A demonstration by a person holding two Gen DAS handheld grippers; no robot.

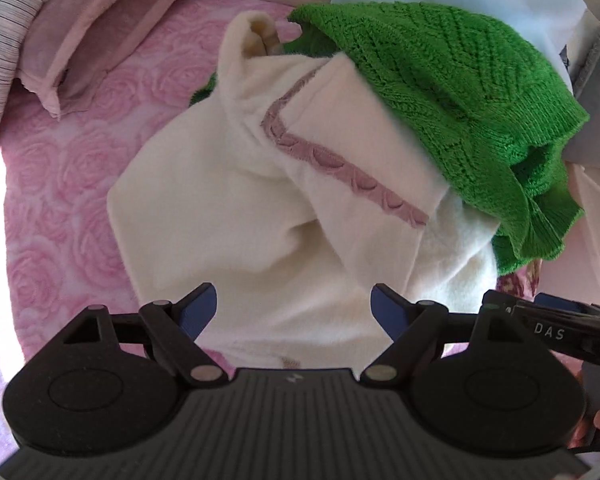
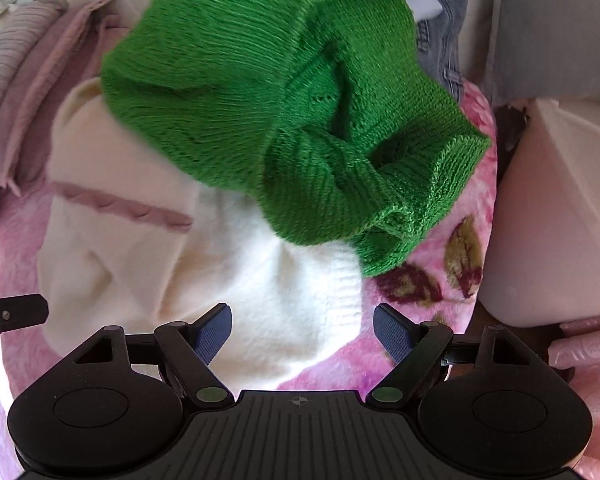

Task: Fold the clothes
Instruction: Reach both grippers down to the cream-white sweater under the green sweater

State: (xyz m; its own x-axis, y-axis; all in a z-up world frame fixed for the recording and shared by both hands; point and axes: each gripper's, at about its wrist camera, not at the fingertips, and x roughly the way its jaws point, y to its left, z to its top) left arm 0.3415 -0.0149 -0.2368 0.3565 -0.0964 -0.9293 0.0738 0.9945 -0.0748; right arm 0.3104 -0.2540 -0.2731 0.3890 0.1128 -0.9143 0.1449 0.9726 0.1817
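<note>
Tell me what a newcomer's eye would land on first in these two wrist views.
The bright green knitted sweater grabs the eye first, crumpled on top of the pile at the far side. Under it and nearer the cameras sprawls a cream garment with a mauve trim band, unfolded on the pink rose-patterned blanket. Both the left gripper and the right gripper hang open over it, holding nothing.

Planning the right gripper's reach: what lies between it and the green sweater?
Cream garment fills the stretch from right gripper to green sweater, in the right wrist view.
</note>
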